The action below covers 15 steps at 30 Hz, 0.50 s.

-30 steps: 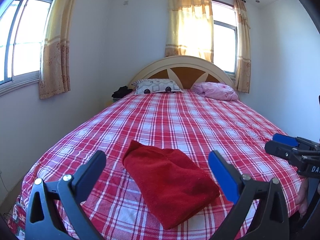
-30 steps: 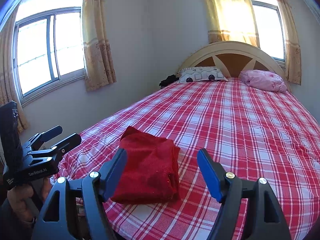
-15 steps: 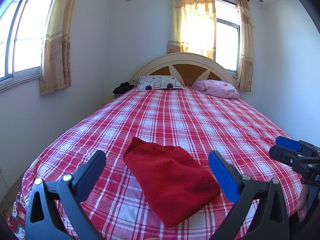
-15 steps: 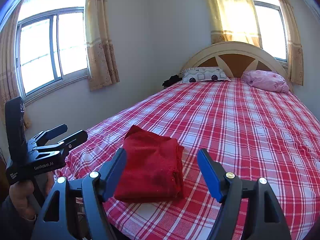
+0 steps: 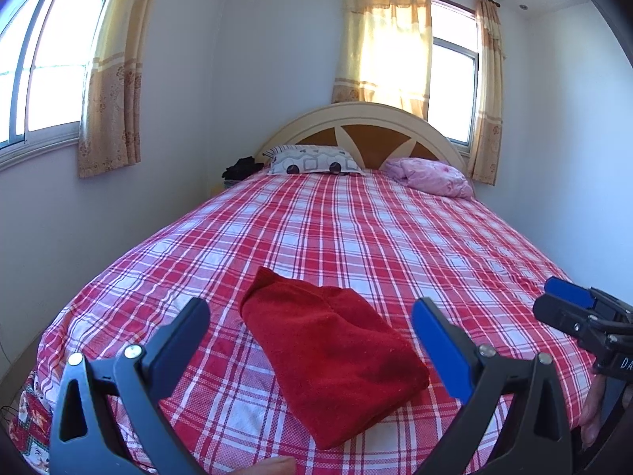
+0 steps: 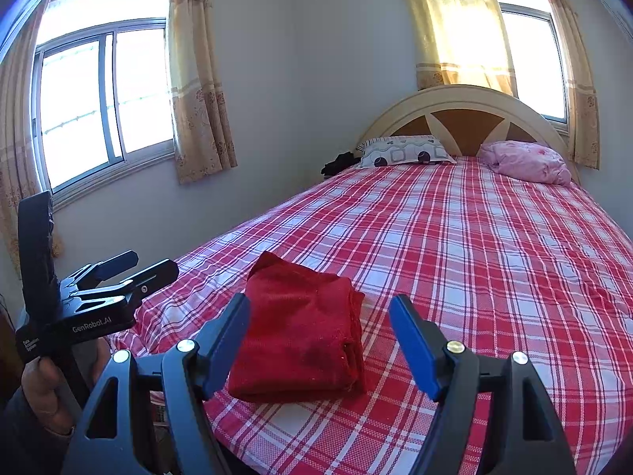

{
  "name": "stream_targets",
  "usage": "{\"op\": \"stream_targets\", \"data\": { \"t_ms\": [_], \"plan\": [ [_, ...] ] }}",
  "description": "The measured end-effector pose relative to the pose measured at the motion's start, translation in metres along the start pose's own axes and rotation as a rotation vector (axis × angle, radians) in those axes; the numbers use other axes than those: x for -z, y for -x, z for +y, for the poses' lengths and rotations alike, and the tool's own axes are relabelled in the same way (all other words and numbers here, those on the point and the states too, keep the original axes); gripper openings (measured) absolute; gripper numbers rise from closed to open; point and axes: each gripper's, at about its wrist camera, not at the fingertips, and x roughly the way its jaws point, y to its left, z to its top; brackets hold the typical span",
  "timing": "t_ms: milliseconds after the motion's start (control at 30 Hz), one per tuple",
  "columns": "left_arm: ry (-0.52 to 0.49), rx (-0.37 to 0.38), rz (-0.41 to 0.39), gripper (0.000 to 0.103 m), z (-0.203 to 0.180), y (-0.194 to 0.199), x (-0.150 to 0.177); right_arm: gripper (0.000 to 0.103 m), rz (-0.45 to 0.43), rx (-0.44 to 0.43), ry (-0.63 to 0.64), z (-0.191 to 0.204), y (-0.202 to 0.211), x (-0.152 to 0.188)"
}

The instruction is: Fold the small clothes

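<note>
A folded red garment [image 5: 332, 352] [image 6: 300, 336] lies flat near the foot of a bed covered in a red and white plaid sheet [image 5: 356, 233] [image 6: 474, 245]. My left gripper [image 5: 312, 316] hovers above the near edge of the bed, open, with the garment seen between its fingers but below them and untouched. My right gripper [image 6: 320, 312] is held the same way further right, open and empty. Each gripper shows in the other's view: the right one [image 5: 569, 308] at the right edge, the left one [image 6: 134, 265] at the left, held by a hand.
Two pillows lie at the headboard, a patterned white one [image 5: 312, 160] and a pink one [image 5: 431, 176]. A dark bundle [image 5: 241, 168] sits left of them. A wall with curtained windows runs close along the bed's left side.
</note>
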Motion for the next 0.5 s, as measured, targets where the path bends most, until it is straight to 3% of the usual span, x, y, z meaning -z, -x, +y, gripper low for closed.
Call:
{"op": "stream_targets", "data": {
  "t_ms": [500],
  "plan": [
    [-0.005, -0.027, -0.03, 0.103, 0.0033, 0.0055, -0.0054, 0.074, 0.001, -0.011, 0.011, 0.0034, -0.0008, 0.0022]
  ]
}}
